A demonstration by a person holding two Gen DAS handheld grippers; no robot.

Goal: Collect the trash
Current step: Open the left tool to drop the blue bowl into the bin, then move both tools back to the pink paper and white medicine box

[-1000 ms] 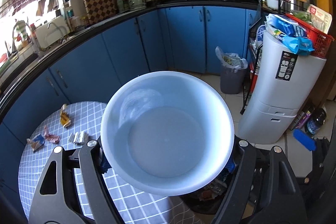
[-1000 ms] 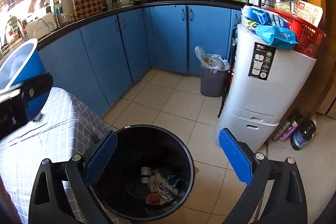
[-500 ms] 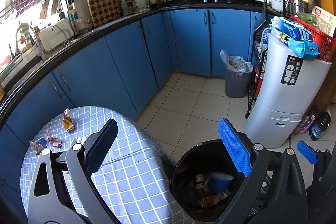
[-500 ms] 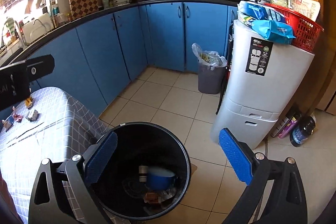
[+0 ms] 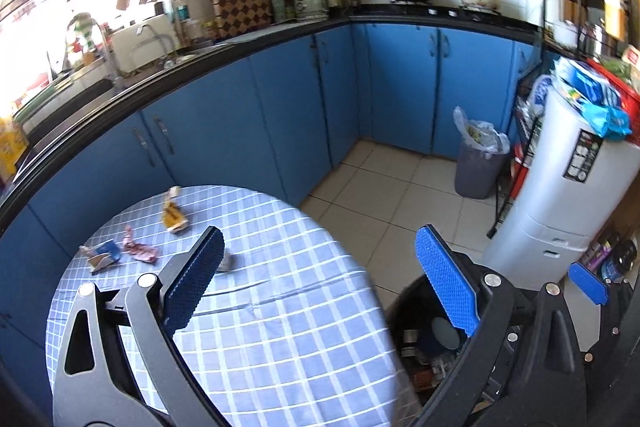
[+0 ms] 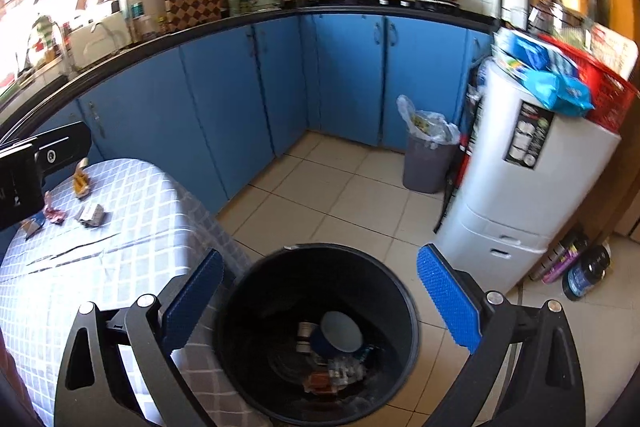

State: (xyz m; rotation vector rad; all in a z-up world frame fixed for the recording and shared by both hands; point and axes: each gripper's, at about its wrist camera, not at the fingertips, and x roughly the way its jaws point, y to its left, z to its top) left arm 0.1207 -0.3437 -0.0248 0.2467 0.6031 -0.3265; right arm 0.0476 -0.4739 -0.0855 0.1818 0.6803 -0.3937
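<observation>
Fingers of the left gripper (image 5: 316, 279) stood wide apart with nothing between them, above the checked table (image 5: 280, 327); 4 wrappers (image 5: 136, 249) lay at its far edge, one half hidden behind the left pad. Right gripper (image 6: 320, 301) was likewise wide and empty over the black bin (image 6: 404, 307), which held a blue bowl (image 6: 340, 335). Risk: thin wrappers could slip from the pads. Bin contents were too dark to identify.

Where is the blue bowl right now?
In the right wrist view, the blue bowl lies inside the black bin, among trash at its bottom, beside the table.
</observation>
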